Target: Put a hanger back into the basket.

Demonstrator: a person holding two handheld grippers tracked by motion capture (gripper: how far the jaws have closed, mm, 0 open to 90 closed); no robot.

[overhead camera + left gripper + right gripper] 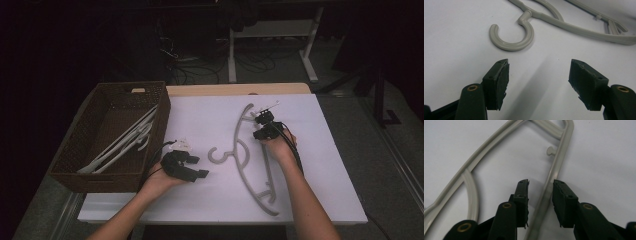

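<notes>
A grey plastic hanger (pixel 239 167) lies flat on the white table cover (pixel 200 112), its hook (pixel 511 46) pointing left. My right gripper (pixel 261 126) is at the hanger's far end. In the right gripper view its jaws (pixel 540 184) straddle the hanger's straight bar (pixel 557 157). The bar lies against the right pad, and a gap is left to the left pad. My left gripper (pixel 198 167) rests on the cover just left of the hook. Its jaws (pixel 539 75) stand wide open with nothing between them, and the hook lies a little ahead of the tips.
A dark woven basket (pixel 163 117) stands at the table's left edge with several pale hangers (pixel 125 142) inside. Beyond the table's far edge are table legs and cables on a dark floor. Bare cover lies right of the hanger.
</notes>
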